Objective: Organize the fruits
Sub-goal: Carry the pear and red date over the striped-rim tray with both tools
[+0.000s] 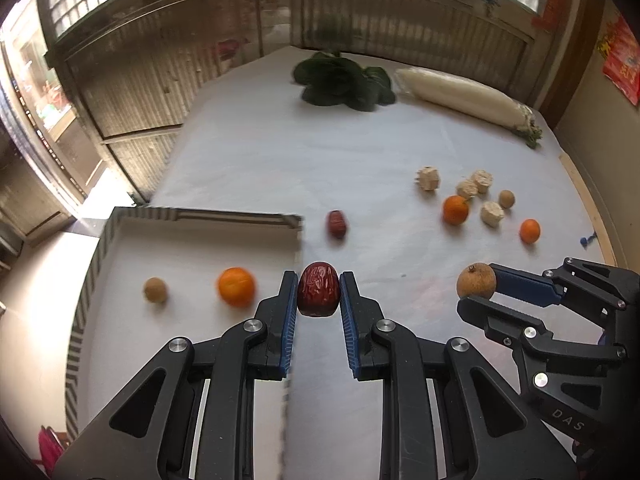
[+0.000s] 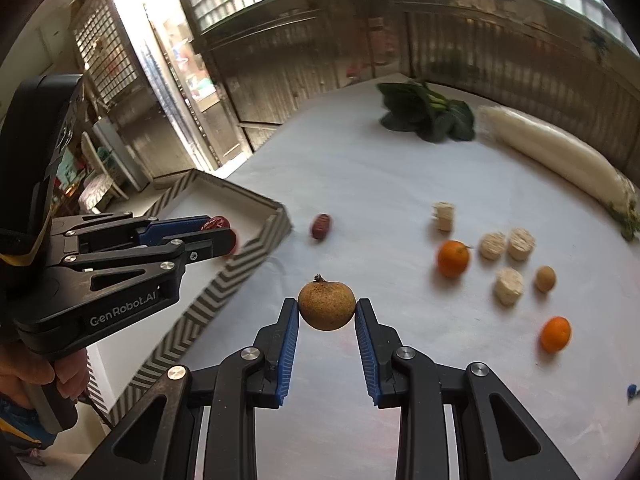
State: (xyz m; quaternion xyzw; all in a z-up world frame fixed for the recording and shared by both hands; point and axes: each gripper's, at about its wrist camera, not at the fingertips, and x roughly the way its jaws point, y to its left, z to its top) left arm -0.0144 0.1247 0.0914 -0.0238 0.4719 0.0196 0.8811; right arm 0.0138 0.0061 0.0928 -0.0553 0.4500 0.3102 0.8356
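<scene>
My left gripper [image 1: 319, 290] is shut on a wrinkled red date [image 1: 318, 289], held above the right rim of a shallow box [image 1: 96, 264] with a zigzag border. Inside the box lie a tangerine [image 1: 236, 286] and a brown longan [image 1: 155, 290]. My right gripper [image 2: 327, 308] is shut on a brown longan [image 2: 327, 302], held over the white table to the right of the box [image 2: 240, 268]. In the right wrist view the left gripper [image 2: 218, 232] with its date [image 2: 216, 223] hangs over the box. Another date [image 1: 337, 223] lies on the table beside the box.
On the table's right side lie two tangerines [image 1: 455, 209] [image 1: 529, 231], a small longan [image 1: 506, 198] and several pale cut chunks [image 1: 428, 178]. Leafy greens [image 1: 344, 82] and a long white radish [image 1: 464, 94] lie at the far end. A hand [image 2: 24, 376] holds the left gripper's handle.
</scene>
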